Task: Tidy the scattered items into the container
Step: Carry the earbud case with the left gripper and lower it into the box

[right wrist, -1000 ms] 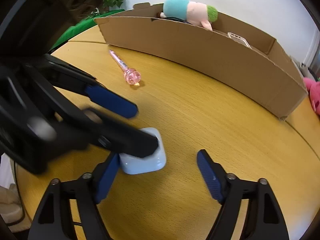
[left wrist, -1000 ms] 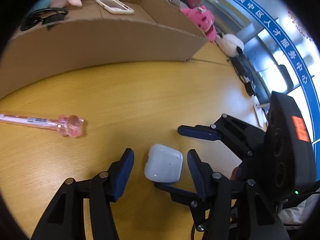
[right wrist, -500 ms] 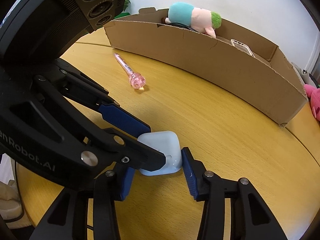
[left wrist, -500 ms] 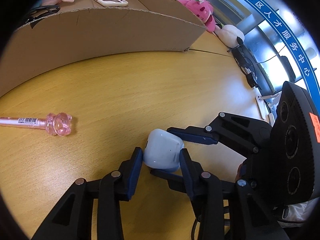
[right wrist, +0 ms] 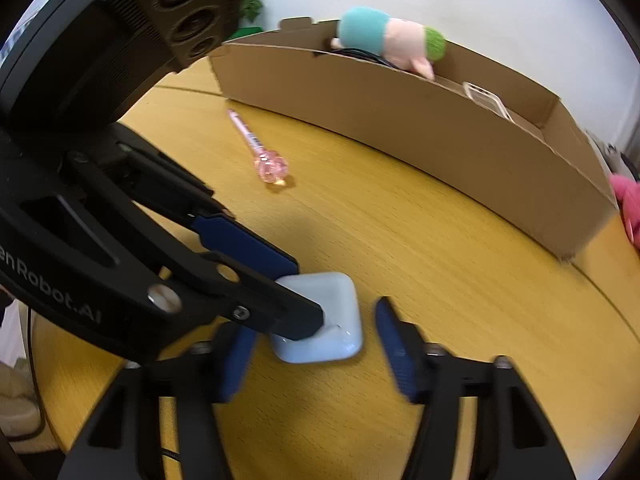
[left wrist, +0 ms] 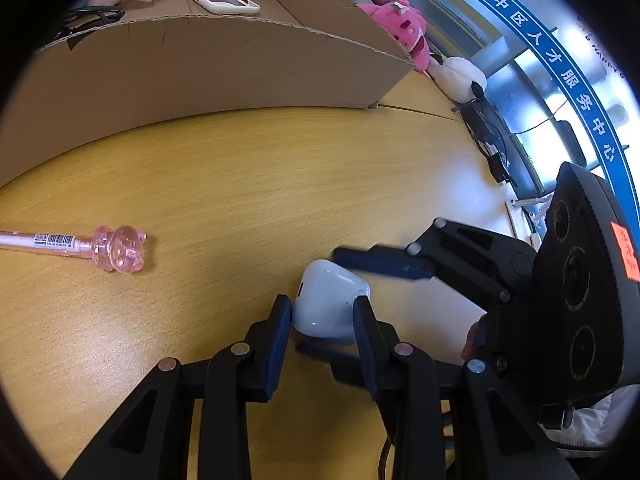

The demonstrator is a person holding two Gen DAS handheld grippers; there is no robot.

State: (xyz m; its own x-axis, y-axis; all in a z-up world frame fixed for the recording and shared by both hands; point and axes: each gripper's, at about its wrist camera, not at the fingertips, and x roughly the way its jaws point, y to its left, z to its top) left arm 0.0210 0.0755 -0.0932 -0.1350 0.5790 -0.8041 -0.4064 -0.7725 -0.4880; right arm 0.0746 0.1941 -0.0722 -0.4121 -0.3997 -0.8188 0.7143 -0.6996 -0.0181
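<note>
Left tongs [left wrist: 322, 316], just closing, pinch the white earbud case [left wrist: 330, 304].

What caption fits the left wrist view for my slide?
Left claw closing on white earbud case on wooden table; pink pen remains.

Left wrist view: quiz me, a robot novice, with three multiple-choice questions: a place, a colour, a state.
1. The pink pen lies: A) on the table, outside the cardboard box; B) inside the box; C) in a gripper.
2. The small case is: A) black; B) white; C) green.
3. The left gripper is: A) open and empty; B) shut on the pen; C) shut on the small case.
Answers: 1 A, the pen rests on bare wood before the box wall. 2 B, its shell is plain white. 3 C, its jaws have just been closing and its pads press the case's sides.
</note>
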